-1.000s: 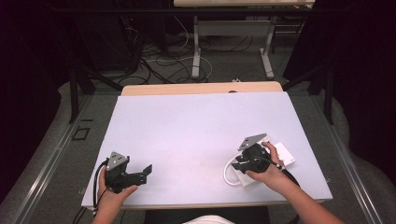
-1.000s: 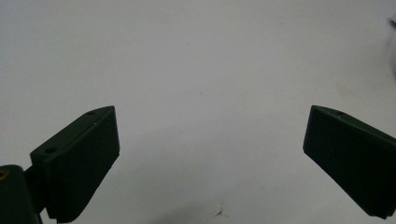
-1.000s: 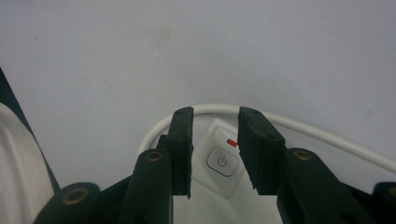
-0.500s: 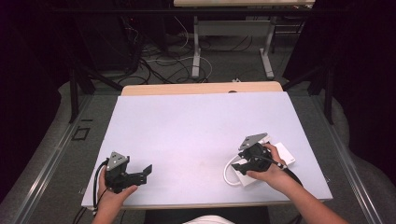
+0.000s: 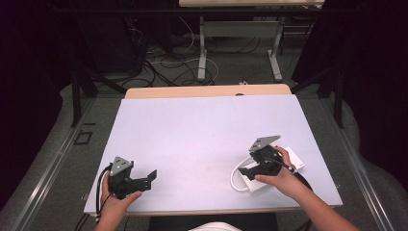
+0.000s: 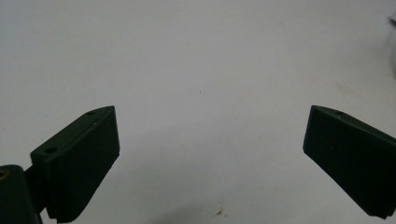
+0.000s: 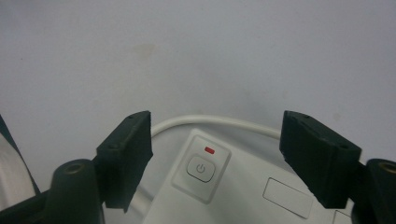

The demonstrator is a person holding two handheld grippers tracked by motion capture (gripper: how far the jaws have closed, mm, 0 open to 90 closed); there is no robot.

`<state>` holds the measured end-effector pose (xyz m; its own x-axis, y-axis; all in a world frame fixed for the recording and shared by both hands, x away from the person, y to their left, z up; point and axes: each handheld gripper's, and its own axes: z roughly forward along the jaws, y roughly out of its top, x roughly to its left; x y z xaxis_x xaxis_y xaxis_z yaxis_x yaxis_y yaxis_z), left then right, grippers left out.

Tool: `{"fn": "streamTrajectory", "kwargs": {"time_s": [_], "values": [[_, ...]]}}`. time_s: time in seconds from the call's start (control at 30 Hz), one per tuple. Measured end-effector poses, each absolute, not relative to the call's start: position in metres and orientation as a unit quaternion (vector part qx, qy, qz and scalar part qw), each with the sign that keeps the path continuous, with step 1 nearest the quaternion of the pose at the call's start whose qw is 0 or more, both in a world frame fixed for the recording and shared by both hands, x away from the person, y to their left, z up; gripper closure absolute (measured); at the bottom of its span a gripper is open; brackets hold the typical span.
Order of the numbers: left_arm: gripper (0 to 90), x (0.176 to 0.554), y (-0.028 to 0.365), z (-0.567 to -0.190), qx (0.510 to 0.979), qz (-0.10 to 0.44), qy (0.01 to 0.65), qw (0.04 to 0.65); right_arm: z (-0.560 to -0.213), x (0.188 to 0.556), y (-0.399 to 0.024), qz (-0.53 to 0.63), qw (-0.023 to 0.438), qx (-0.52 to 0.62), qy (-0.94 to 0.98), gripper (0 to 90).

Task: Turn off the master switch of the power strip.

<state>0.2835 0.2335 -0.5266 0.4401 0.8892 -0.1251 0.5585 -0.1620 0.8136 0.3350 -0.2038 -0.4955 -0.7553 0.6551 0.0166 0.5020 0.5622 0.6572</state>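
High view: the left gripper (image 5: 150,176) sits near the table's (image 5: 202,130) front-left corner, the right gripper (image 5: 246,170) over a white power strip (image 5: 293,159) near the front-right corner.

Left gripper view: jaws wide apart, empty.

Right gripper view: jaws spread wide above the strip's power button (image 7: 201,168), gripping nothing.

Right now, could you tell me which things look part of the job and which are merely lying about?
Likely in use:
- white power strip, below the open right gripper
- its power button
- its white cord

Apart from it:
- left gripper, open over bare table
- floor cables
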Motion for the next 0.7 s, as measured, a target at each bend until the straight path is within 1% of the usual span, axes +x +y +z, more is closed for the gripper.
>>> {"fn": "streamTrajectory", "kwargs": {"time_s": [0.13, 0.2, 0.3, 0.37, 0.43, 0.57, 0.7], "values": [[3.9, 0.2836, 0.2335, -0.5263, 0.736, 0.197, 0.491, 0.422, -0.4949, 0.3361, -0.2043, 0.329, 0.117, 0.340, 0.873, 14.9], [3.9, 0.2837, 0.2337, -0.5262, 0.737, 0.195, 0.490, 0.422, -0.4945, 0.3368, -0.2050, 0.334, 0.118, 0.346, 0.869, 13.1], [3.9, 0.2840, 0.2334, -0.5263, 0.737, 0.193, 0.490, 0.423, -0.4951, 0.3376, -0.2051, 0.339, 0.128, 0.357, 0.861, 0.0], [3.9, 0.2839, 0.2330, -0.5263, 0.737, 0.191, 0.490, 0.424, -0.4954, 0.3379, -0.2061, 0.345, 0.135, 0.361, 0.856, 0.0], [3.9, 0.2837, 0.2328, -0.5262, 0.738, 0.191, 0.489, 0.424, -0.4948, 0.3379, -0.2068, 0.352, 0.129, 0.369, 0.851, 0.0], [3.9, 0.2835, 0.2329, -0.5261, 0.737, 0.191, 0.489, 0.425, -0.4940, 0.3382, -0.2076, 0.360, 0.142, 0.374, 0.843, 0.0], [3.9, 0.2834, 0.2331, -0.5260, 0.736, 0.192, 0.489, 0.426, -0.4908, 0.3368, -0.2085, 0.362, 0.144, 0.372, 0.842, 0.0]]}}
